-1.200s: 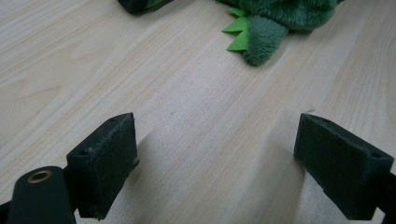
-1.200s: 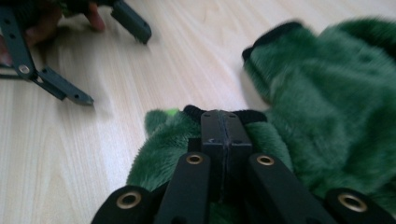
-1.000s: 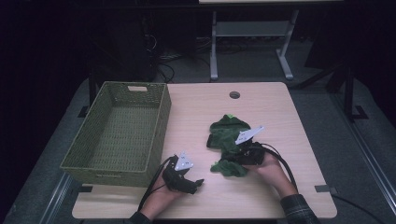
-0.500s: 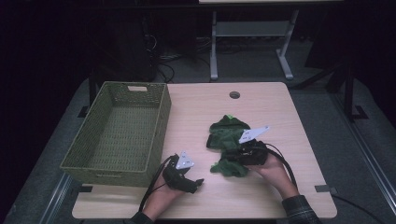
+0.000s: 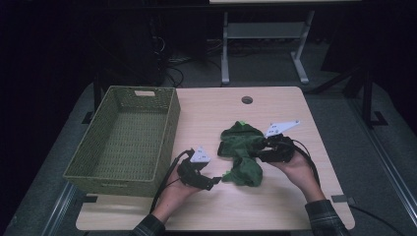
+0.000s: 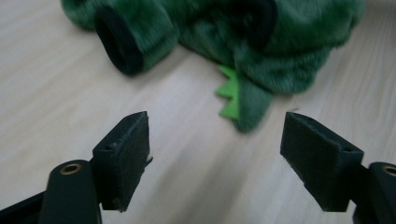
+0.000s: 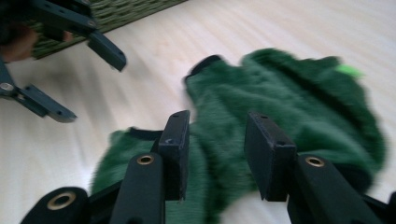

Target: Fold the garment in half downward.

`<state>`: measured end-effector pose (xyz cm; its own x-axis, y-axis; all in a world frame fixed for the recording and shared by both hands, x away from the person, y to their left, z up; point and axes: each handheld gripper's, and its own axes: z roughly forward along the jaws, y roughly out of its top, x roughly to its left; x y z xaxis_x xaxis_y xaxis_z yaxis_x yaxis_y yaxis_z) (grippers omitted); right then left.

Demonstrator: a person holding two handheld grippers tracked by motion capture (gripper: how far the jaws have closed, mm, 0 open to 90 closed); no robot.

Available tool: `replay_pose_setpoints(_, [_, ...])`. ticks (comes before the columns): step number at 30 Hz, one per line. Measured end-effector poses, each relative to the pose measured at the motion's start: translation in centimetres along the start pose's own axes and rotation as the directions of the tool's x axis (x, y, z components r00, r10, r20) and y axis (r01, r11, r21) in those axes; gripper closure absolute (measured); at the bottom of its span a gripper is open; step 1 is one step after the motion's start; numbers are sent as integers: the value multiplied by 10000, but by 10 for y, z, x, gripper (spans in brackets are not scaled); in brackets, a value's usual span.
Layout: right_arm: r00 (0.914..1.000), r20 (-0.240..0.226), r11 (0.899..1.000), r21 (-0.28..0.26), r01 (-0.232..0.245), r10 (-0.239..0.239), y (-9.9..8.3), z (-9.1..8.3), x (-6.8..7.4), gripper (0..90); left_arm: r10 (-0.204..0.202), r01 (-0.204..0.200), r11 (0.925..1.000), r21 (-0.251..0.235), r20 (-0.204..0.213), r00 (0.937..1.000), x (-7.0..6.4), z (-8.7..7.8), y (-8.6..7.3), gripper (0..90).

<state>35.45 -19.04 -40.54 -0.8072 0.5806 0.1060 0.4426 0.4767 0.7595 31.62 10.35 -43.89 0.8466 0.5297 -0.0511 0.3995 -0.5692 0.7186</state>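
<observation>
While we hold one pair of tongs in each hand, the green plush garment (image 5: 242, 152) lies crumpled on the worktop (image 5: 275, 206), right of the woven basket (image 5: 123, 142) and well apart from it. Our right tongs (image 7: 215, 151) sit down in the fleece at the garment's right side, jaws partly apart with green pile between them, not yet pressed tight on it. Our left tongs (image 6: 215, 158) hover just above bare wood, jaws wide apart and holding nothing; ahead of them we see a dark-lined cuff (image 6: 119, 42) and a bright green jagged trim (image 6: 229, 95) at the garment's near edge. From above, the left tongs (image 5: 209, 183) point toward that lower edge, near it but not touching.
</observation>
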Motion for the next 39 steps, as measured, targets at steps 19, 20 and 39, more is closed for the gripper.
replay_pose_setpoints(19, [9926,949,9957,-604,-699,754,28,8,-63,611,32,-59,9992,-383,-709,9975,60,25,76,494])
replay_pose_setpoints(20, [9917,1038,9948,-755,-684,761,28,10,-66,626,12,-38,9993,-361,-709,9975,63,28,78,494])
replay_pose_setpoints(39, [9817,727,9773,1067,-1831,1760,-3,68,-110,590,-382,394,9987,320,-375,9986,105,90,78,520])
